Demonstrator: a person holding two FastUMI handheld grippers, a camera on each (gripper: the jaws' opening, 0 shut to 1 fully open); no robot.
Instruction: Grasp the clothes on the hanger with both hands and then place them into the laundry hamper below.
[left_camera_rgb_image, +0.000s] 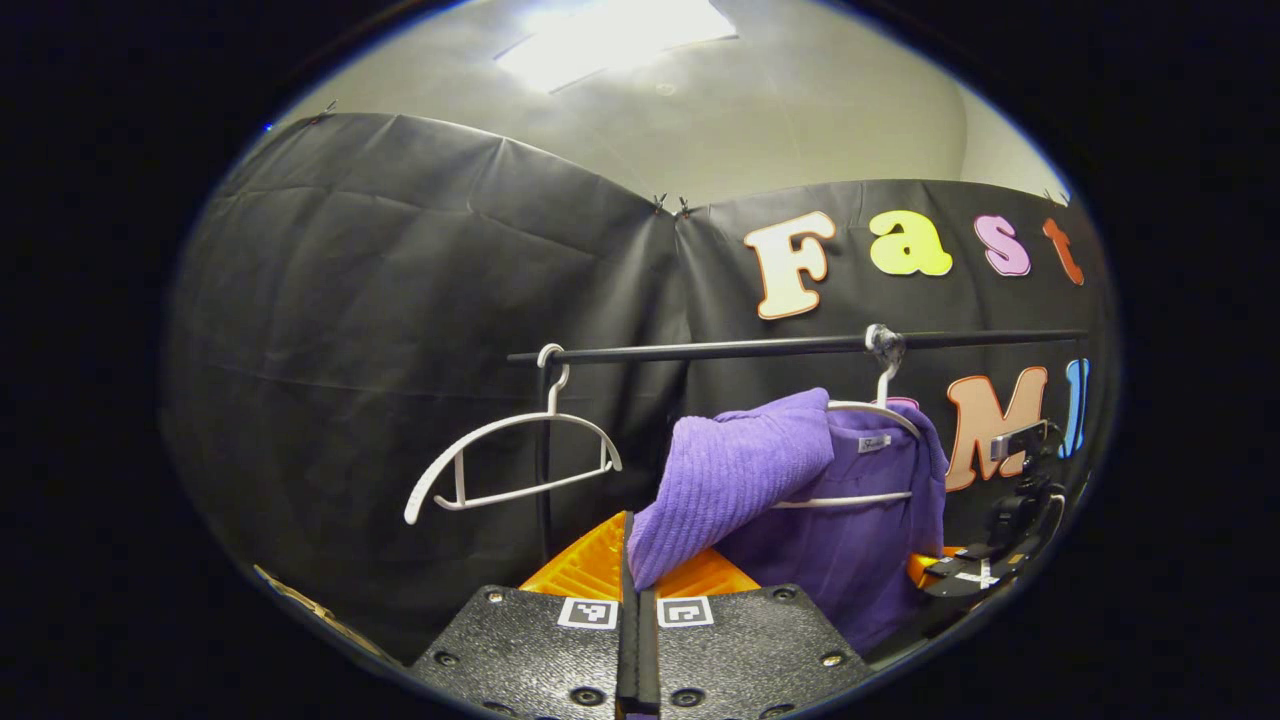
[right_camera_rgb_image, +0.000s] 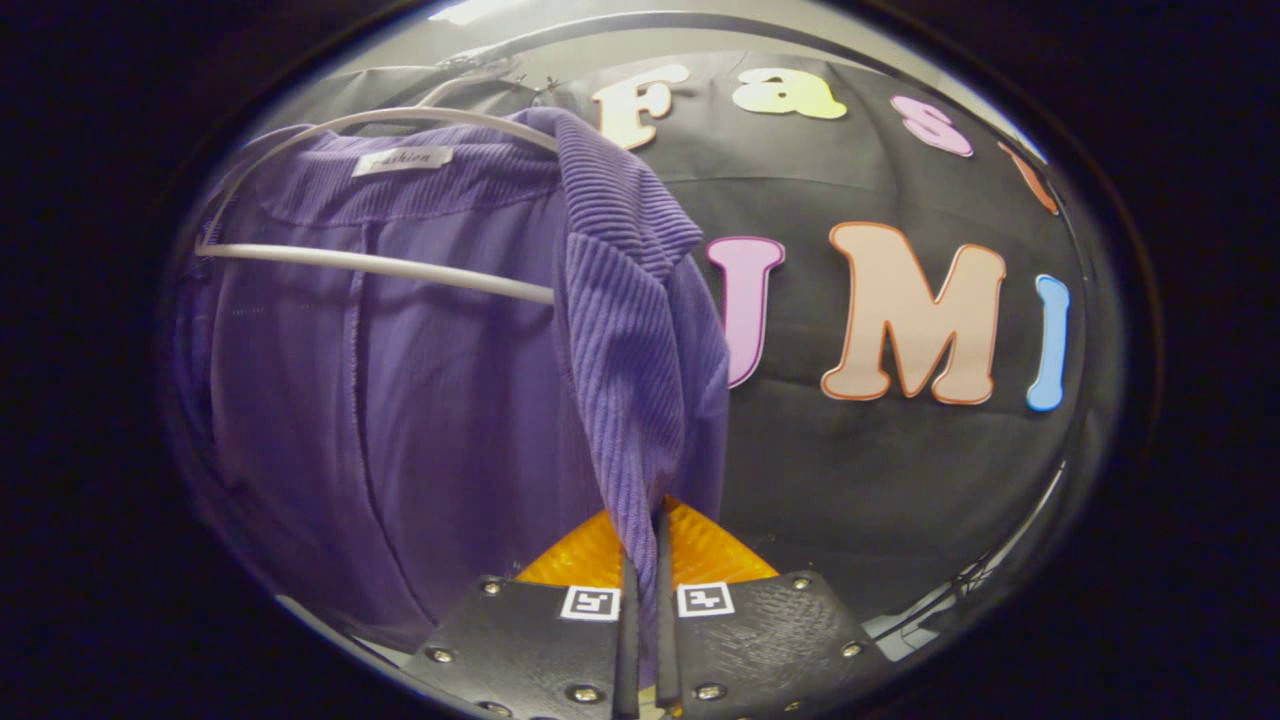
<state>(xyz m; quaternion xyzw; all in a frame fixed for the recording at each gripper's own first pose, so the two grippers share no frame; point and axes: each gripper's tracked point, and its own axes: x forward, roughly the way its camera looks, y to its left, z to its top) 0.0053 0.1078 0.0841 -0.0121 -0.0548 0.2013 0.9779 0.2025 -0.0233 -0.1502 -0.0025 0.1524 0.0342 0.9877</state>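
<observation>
Empty hanger hangs left on rail. Left gripper pinches purple garment shoulder, pulled off its hanger. Right gripper clamps garment's right edge; right shoulder on hanger. Removal, hamper drop remain.

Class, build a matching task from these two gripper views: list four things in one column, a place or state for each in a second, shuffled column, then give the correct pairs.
Column one:
1. empty white hanger
2. purple garment
3. left gripper
4. black rail

Column two:
A. runs level in front of the booth wall, carrying two hangers
B. closed on a purple fold pulled off to one side
C. hangs tilted, with nothing on it
D. draped over a white hanger, a small label at its collar

Pairs: 1-C, 2-D, 3-B, 4-A
</observation>
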